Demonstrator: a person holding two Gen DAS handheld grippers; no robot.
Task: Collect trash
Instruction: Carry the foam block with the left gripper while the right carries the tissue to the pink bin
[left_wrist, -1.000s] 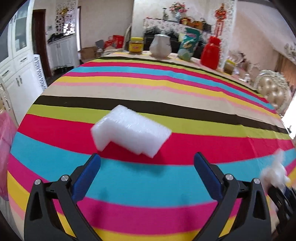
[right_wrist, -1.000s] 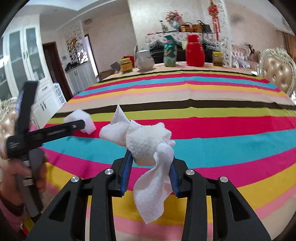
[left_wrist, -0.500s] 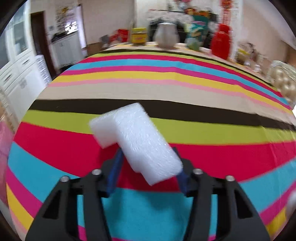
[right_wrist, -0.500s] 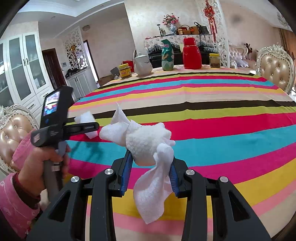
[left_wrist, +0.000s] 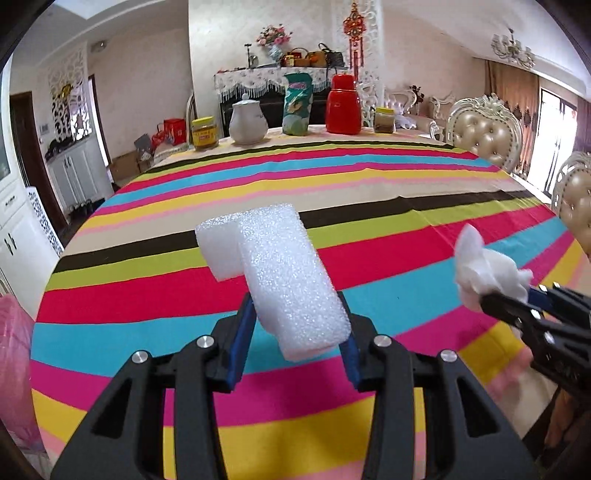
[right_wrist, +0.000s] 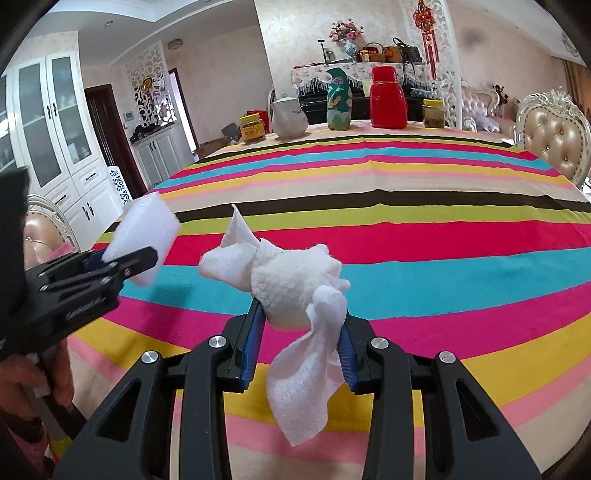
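Note:
A white L-shaped foam block (left_wrist: 288, 280) is lifted above the striped tablecloth (left_wrist: 424, 236), tilted between the blue pads of my left gripper (left_wrist: 295, 301). Its jaws are still closing, and the pads press on the block's sides. In the right wrist view the same foam block (right_wrist: 146, 236) sticks out of the left gripper (right_wrist: 127, 260) at the left, held in a person's hand. My right gripper (right_wrist: 301, 319) is shut on a crumpled white tissue (right_wrist: 291, 288), one end hanging down in front. From the left wrist view the tissue (left_wrist: 487, 271) shows at the right edge.
Along the table's far edge stand a yellow-lidded jar (left_wrist: 203, 133), a white teapot (left_wrist: 247, 123), a green bag (left_wrist: 297, 105), a red thermos (left_wrist: 343, 105) and another jar (left_wrist: 384, 120). Padded chairs (left_wrist: 484, 129) stand at the right. Something pink (left_wrist: 13, 369) hangs at the left.
The left gripper went from wide open behind the foam block lying on the cloth to closed on it, then lifted it and rolled. The right gripper kept still with the tissue.

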